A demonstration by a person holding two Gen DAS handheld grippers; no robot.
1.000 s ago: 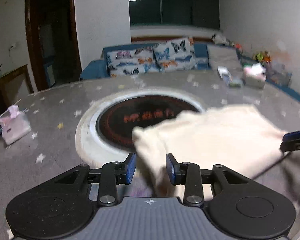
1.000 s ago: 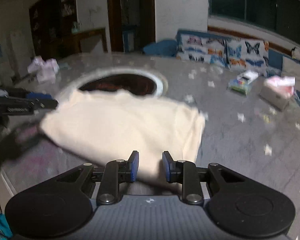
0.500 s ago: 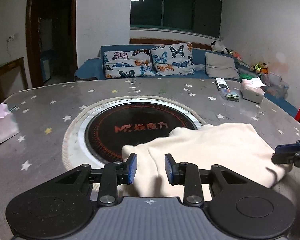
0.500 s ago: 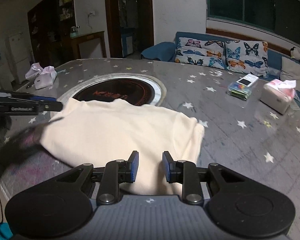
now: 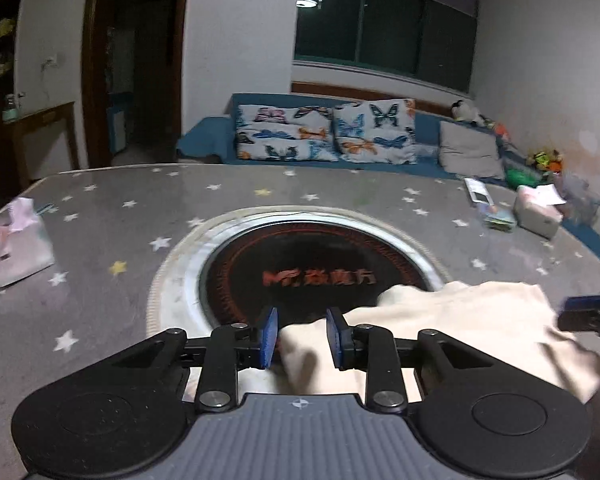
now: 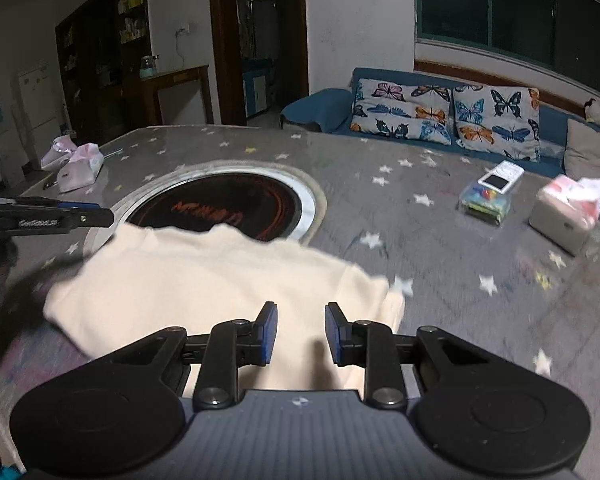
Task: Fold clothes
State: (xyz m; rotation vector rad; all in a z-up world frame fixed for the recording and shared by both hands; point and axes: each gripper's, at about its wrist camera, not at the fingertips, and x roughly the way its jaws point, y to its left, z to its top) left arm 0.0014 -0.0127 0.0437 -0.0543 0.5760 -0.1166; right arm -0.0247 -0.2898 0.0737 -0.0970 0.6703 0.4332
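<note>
- Cream garment is lying folded at the table's near edge, overlapping the round hob.
- Left gripper has just been closing around a cloth corner, pads not visibly pressing.
- Right gripper is hovering unclenched over the cloth.

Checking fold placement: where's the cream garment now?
In the right wrist view, the cream garment lies on the star-patterned table, overlapping the near rim of the round hotplate.

Left gripper tilts downward, jaws just closing in, a gap between the blue pads (cloth lies in it). Right gripper tilts down too, jaws apart, pads clear of anything.
</note>
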